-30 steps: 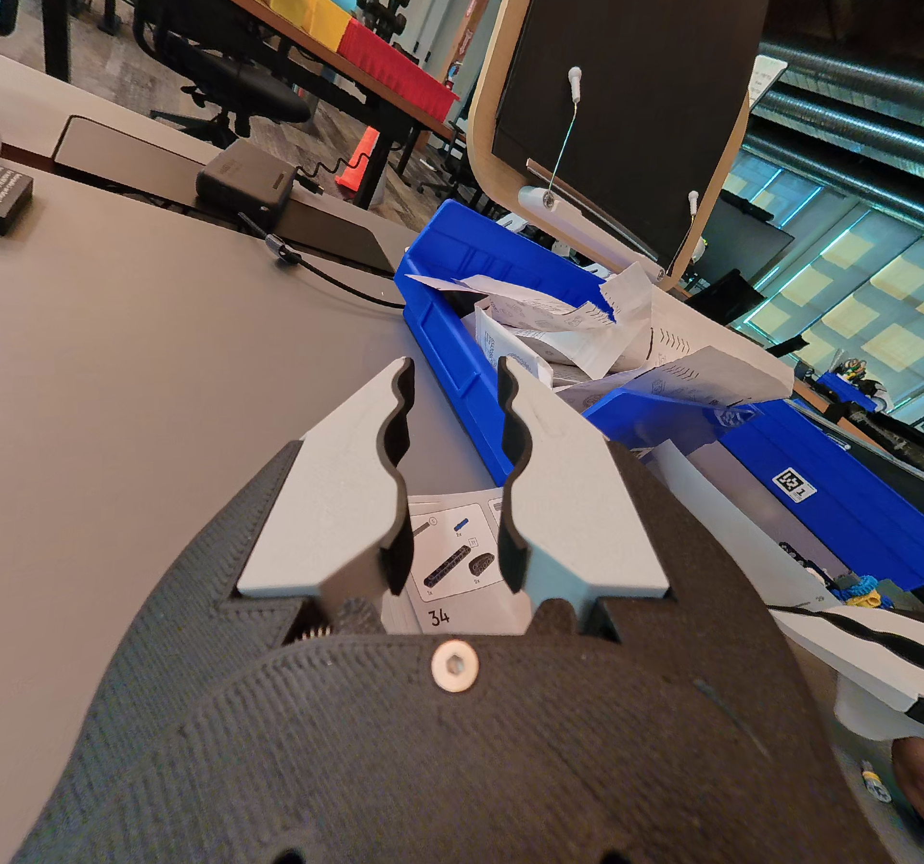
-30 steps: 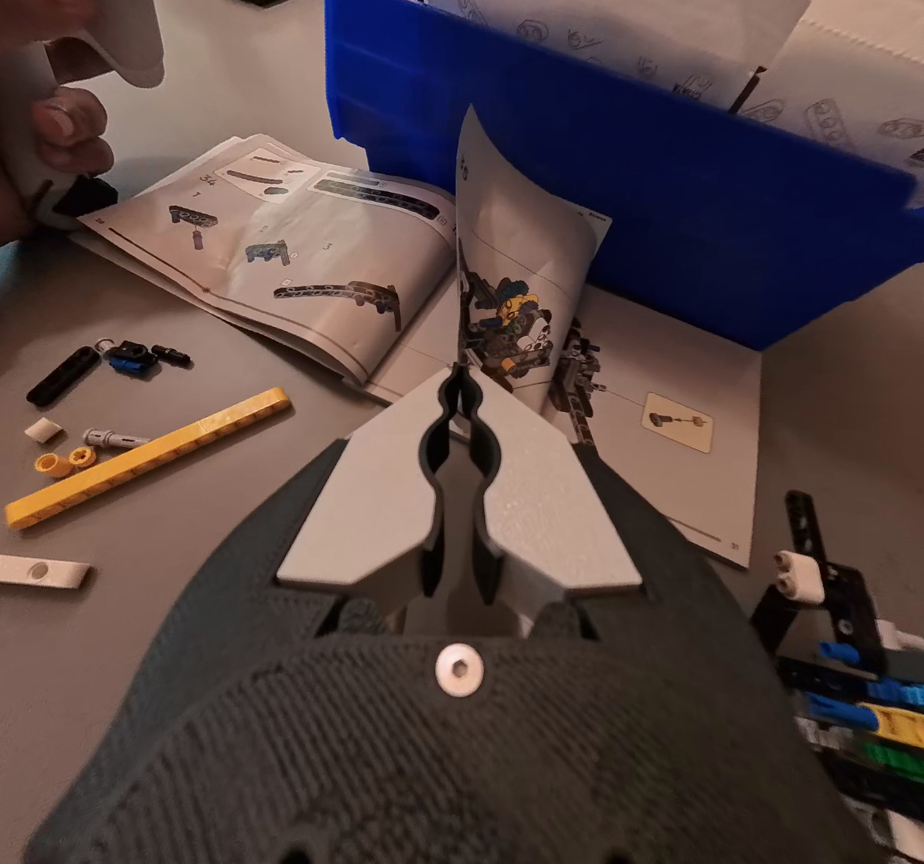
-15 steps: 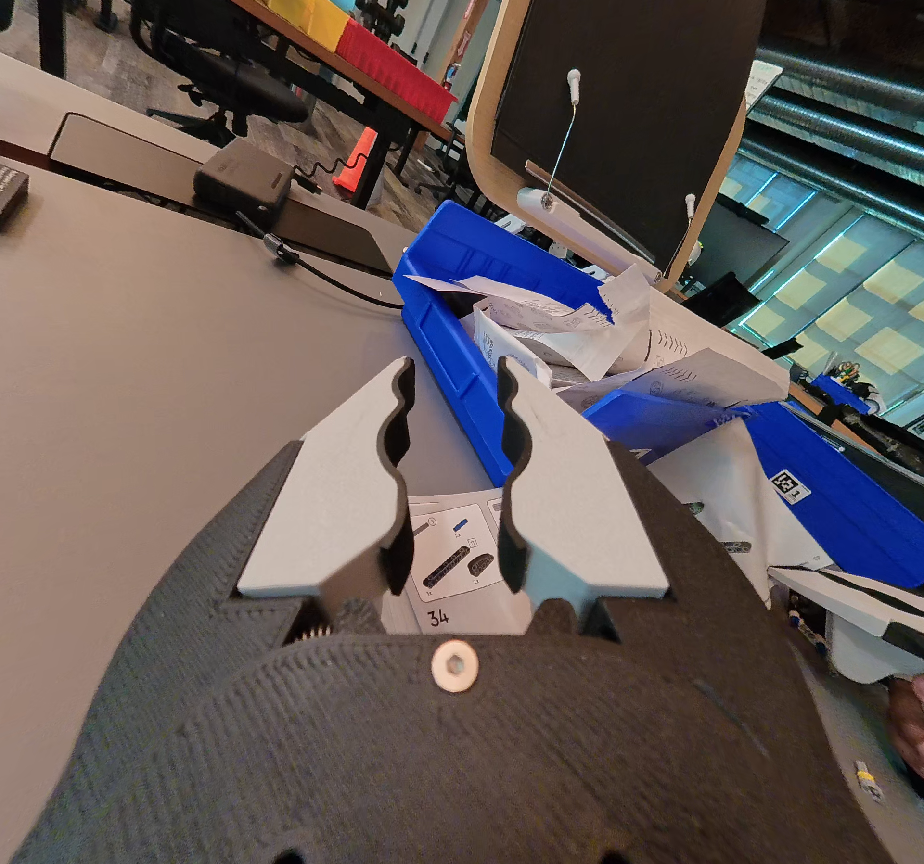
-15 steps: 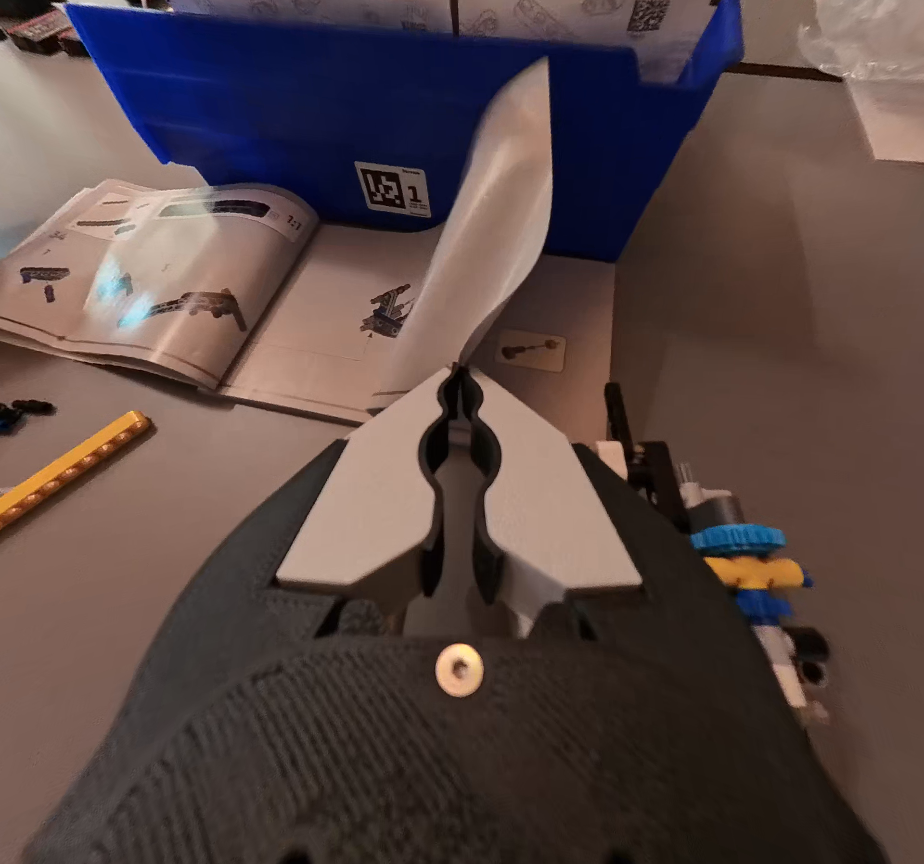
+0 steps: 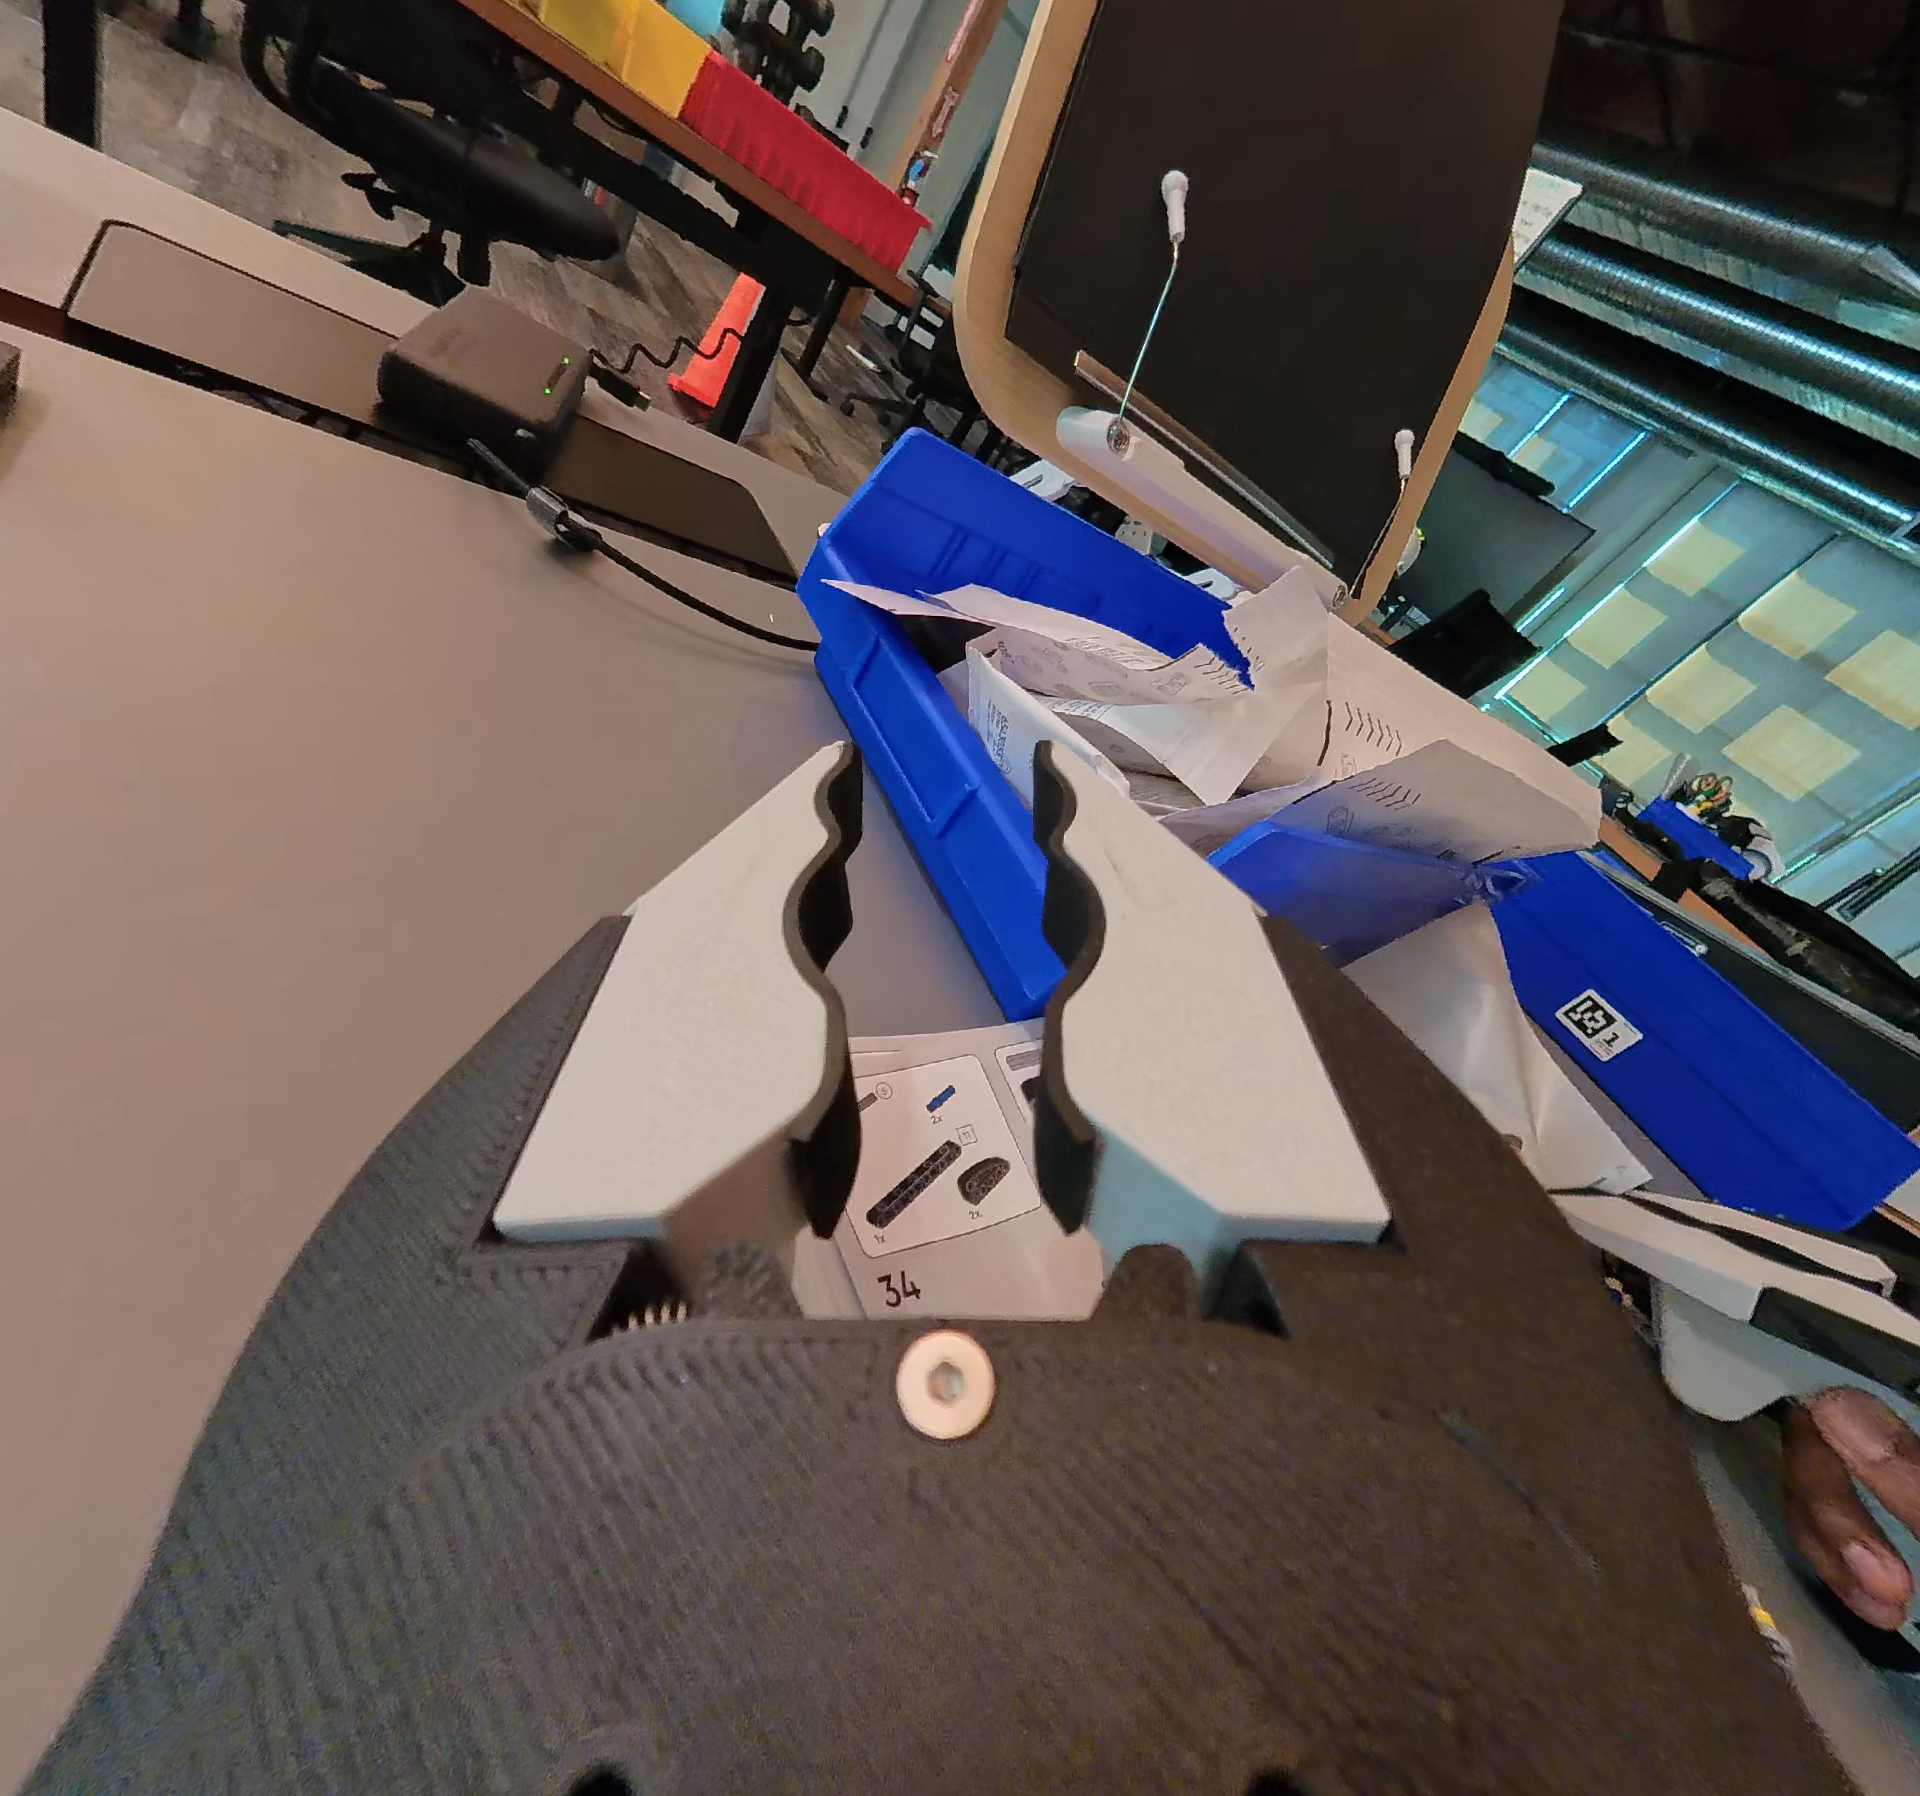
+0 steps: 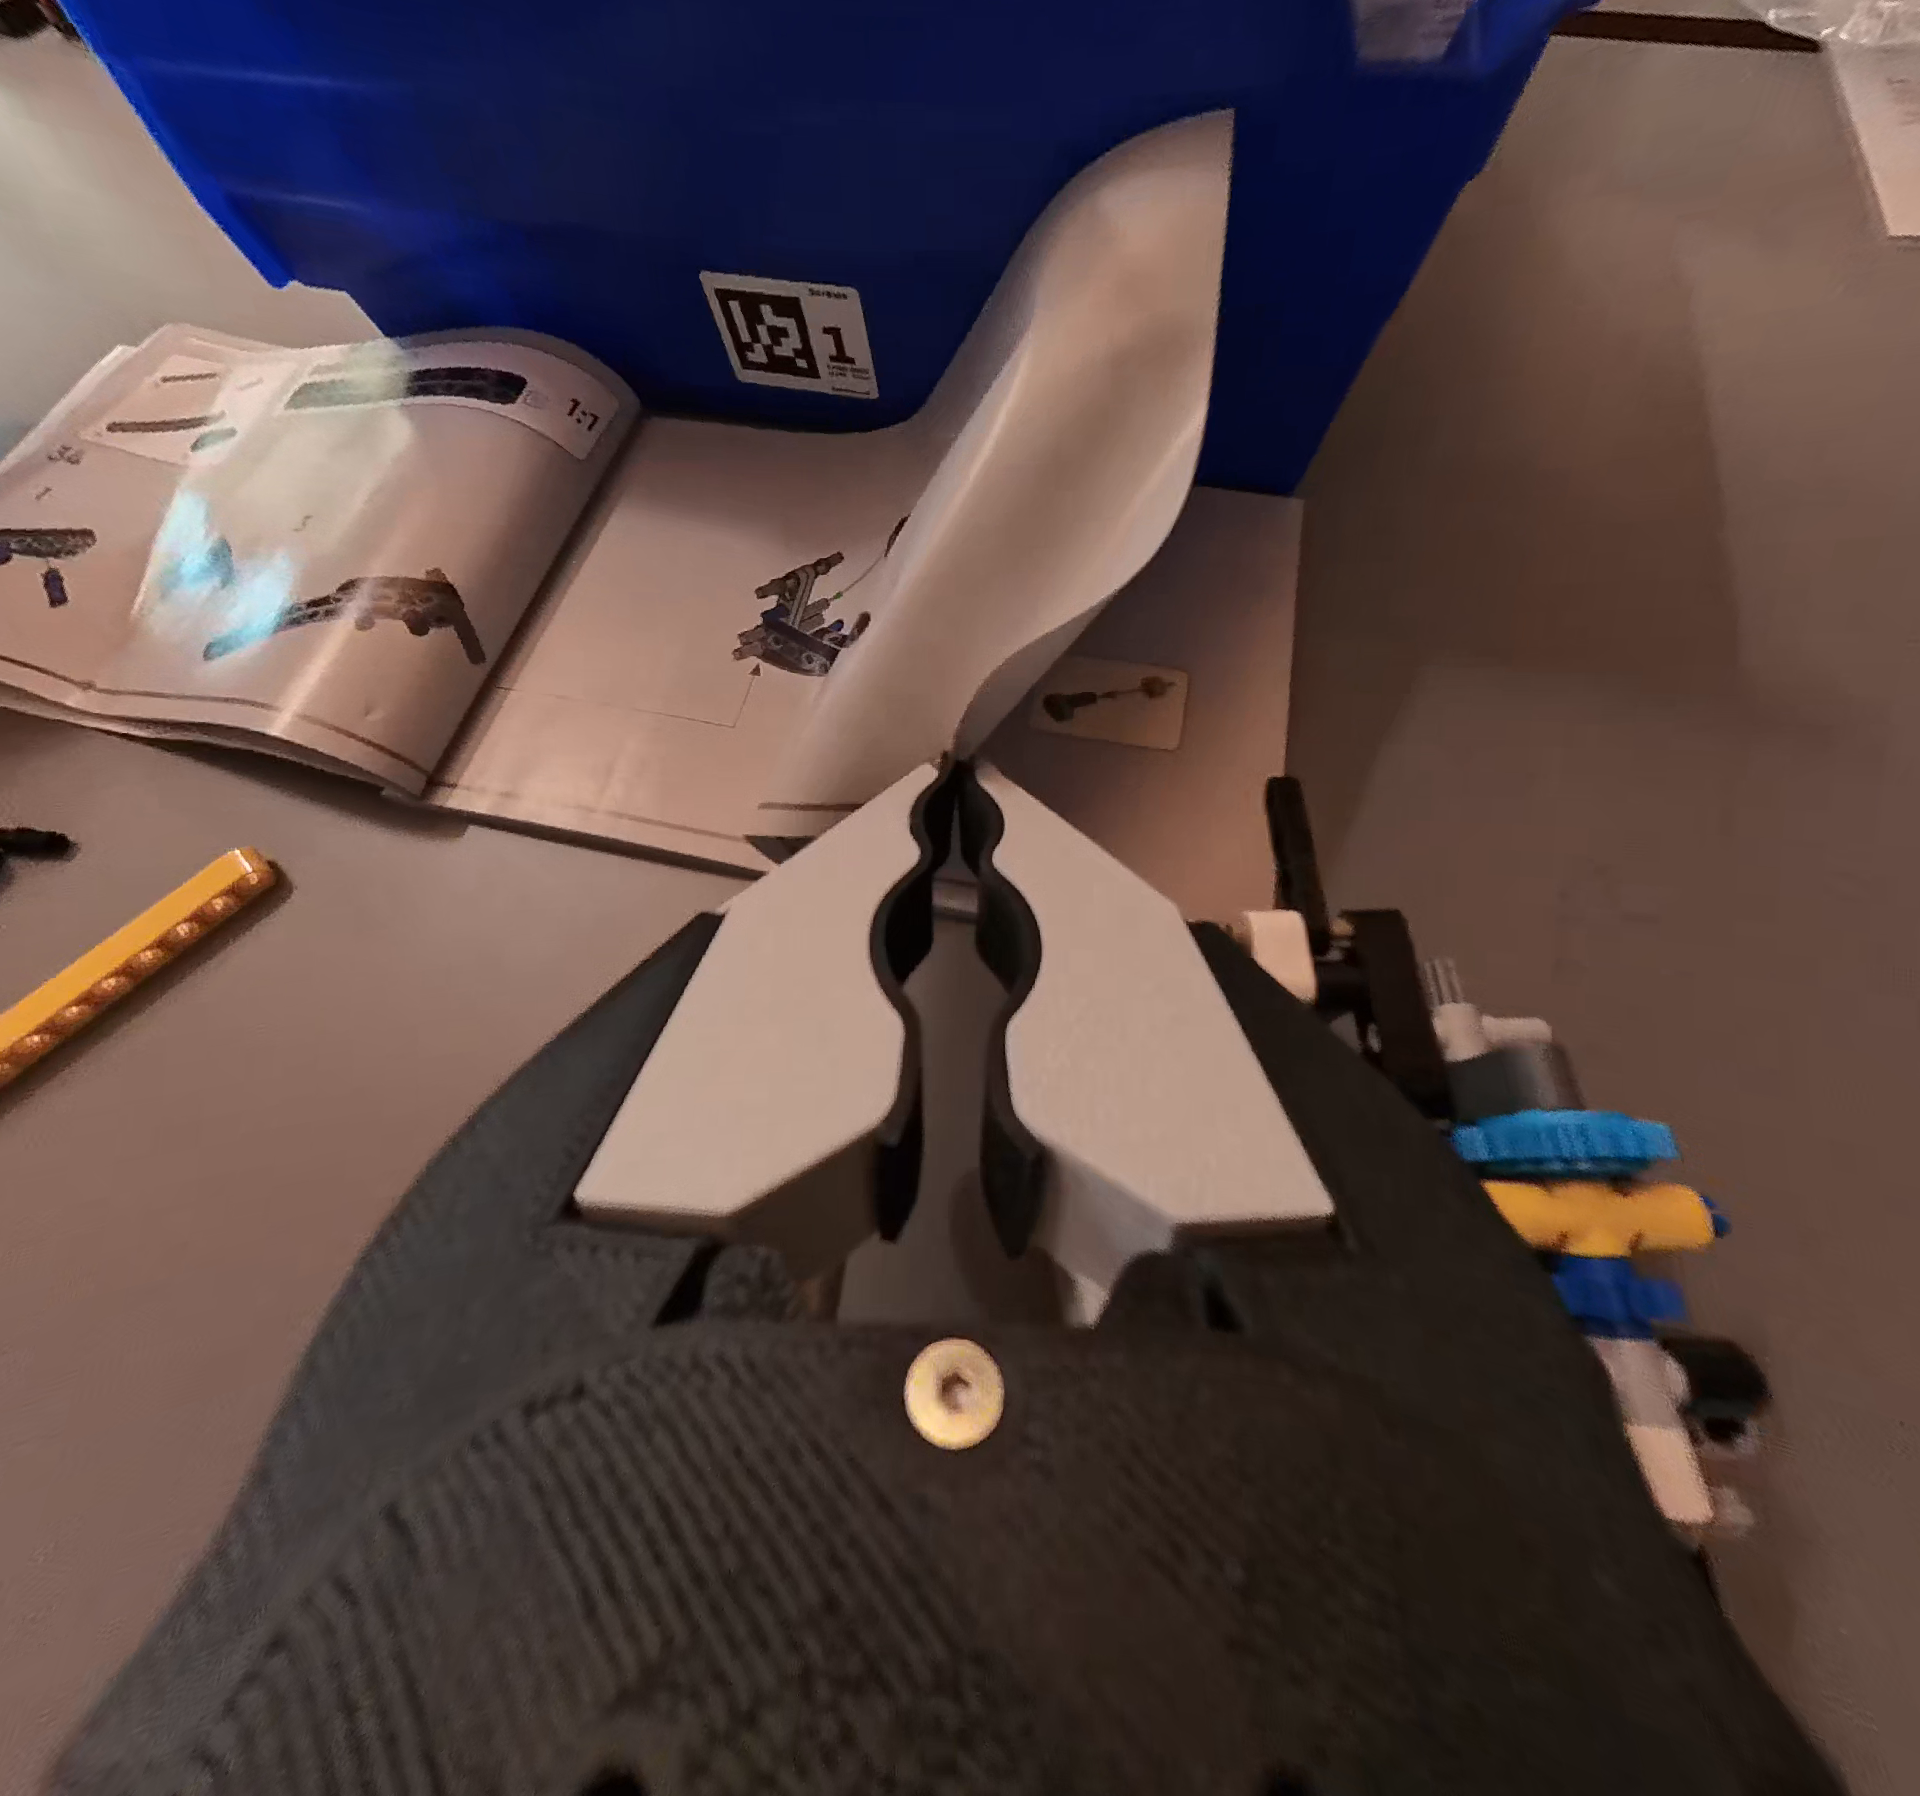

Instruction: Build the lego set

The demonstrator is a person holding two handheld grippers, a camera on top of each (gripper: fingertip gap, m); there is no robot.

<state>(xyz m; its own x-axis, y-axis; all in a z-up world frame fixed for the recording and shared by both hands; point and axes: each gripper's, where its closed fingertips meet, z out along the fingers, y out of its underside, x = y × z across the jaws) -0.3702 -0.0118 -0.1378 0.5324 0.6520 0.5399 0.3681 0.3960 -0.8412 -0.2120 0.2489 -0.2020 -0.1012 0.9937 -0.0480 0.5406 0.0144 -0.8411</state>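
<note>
Here my right gripper (image 6: 954, 778) is pinched shut on one page (image 6: 1081, 427) of the instruction booklet (image 6: 343, 541), curling it upward; the booklet lies open on the desk (image 6: 1558, 603) against the blue bin (image 6: 665, 136). Beside my right finger sits the partly built lego model (image 6: 1558, 1185) (blue gear, yellow piece), and one yellow beam (image 6: 135, 957) lies toward the desk's left edge; only the right wrist view shows these. My left gripper (image 5: 945, 770) hangs open and empty over the booklet's corner. Beyond it, the bin holds crumpled paper bags (image 5: 1122, 697), which only the left wrist view shows from above.
</note>
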